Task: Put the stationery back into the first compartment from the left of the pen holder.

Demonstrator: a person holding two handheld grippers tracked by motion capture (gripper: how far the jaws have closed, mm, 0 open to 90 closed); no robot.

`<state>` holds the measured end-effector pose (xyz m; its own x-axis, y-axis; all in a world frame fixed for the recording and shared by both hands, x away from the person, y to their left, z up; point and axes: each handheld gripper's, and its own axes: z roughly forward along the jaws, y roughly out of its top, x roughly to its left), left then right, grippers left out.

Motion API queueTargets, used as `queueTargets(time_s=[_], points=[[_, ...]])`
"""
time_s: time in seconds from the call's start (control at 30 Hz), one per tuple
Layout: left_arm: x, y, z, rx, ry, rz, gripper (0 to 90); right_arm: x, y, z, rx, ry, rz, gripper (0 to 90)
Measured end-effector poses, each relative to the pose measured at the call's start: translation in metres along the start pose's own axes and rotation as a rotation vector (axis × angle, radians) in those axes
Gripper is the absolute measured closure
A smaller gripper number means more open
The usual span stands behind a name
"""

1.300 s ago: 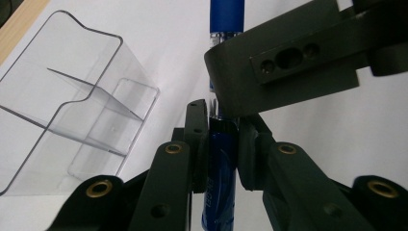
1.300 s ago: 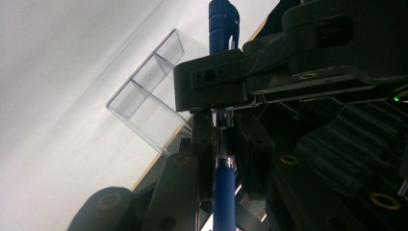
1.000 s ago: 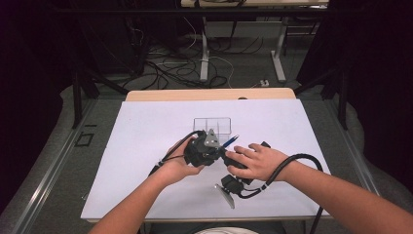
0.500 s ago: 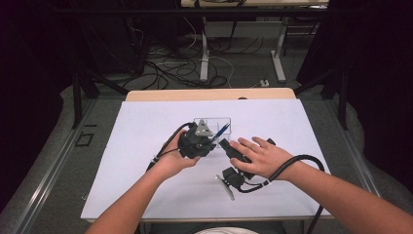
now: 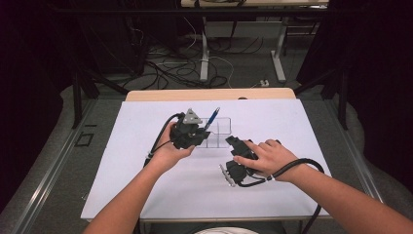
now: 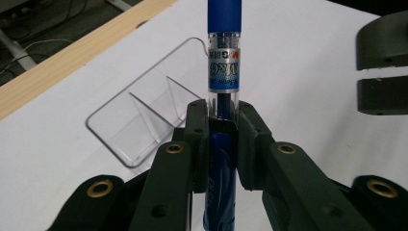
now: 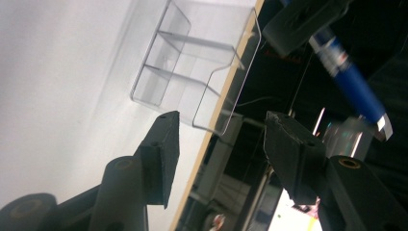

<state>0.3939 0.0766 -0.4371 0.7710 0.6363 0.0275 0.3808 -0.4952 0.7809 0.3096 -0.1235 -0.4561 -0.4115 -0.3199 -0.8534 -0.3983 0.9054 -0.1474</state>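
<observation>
A blue pen [image 6: 223,72] stands upright between the jaws of my left gripper [image 6: 222,113], which is shut on its barrel. In the high view that left gripper [image 5: 199,132] hovers at the left end of a clear compartment tray [image 5: 219,130], and the pen [image 5: 211,118] tilts over the tray. My right gripper [image 5: 231,141] lies low on the white table under a hand, just right of the tray, open with nothing between its jaws. The right gripper view looks past its open jaws [image 7: 219,139] at the tray [image 7: 192,62], with the pen [image 7: 351,77] farther off.
A white sheet [image 5: 146,195] covers the table, and a bare wooden strip [image 5: 209,94] runs along the far edge. Cables [image 5: 302,163] trail from both grippers across the near side. The other gripper's jaws [image 6: 382,67] show at the right of the left gripper view.
My left gripper has carried the pen away from the person and a little left, up to the tray. The right gripper has hardly moved.
</observation>
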Motion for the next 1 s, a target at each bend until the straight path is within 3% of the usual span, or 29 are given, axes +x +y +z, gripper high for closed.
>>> queueTargets(time_s=[0.17, 0.2, 0.33, 0.4, 0.47, 0.53, 0.67, 0.9, 1.0], points=[[0.011, 0.001, -0.003, -0.025, 0.016, -0.063, 78.2, -0.002, -0.008, 0.003, 0.001, -0.003, 0.072, 42.6], [0.014, 0.001, -0.003, -0.035, 0.02, -0.072, 78.3, -0.001, -0.01, 0.003, -0.01, -0.02, 0.11, 40.6], [0.021, 0.001, -0.005, -0.079, 0.032, -0.11, 78.2, -0.001, -0.016, 0.005, -0.02, 0.007, 0.237, 33.5], [0.025, 0.002, -0.007, -0.096, 0.033, -0.122, 78.2, -0.003, -0.018, 0.002, 0.018, 0.043, 0.287, 30.4], [0.028, 0.002, -0.007, -0.121, 0.041, -0.143, 78.2, -0.001, -0.022, 0.006, -0.021, 0.017, 0.341, 28.7], [0.03, 0.002, -0.008, -0.135, 0.045, -0.151, 78.2, -0.002, -0.024, 0.007, -0.026, 0.017, 0.391, 25.6], [0.033, 0.003, -0.007, -0.175, 0.054, -0.175, 78.2, -0.004, -0.03, 0.009, -0.028, 0.061, 0.522, 15.9], [0.038, 0.004, -0.006, -0.21, 0.063, -0.183, 78.2, -0.006, -0.043, 0.016, -0.042, 0.158, 0.756, 13.2], [0.039, 0.004, -0.004, -0.227, 0.069, -0.19, 78.3, -0.006, -0.05, 0.02, -0.072, 0.214, 0.906, 6.3]])
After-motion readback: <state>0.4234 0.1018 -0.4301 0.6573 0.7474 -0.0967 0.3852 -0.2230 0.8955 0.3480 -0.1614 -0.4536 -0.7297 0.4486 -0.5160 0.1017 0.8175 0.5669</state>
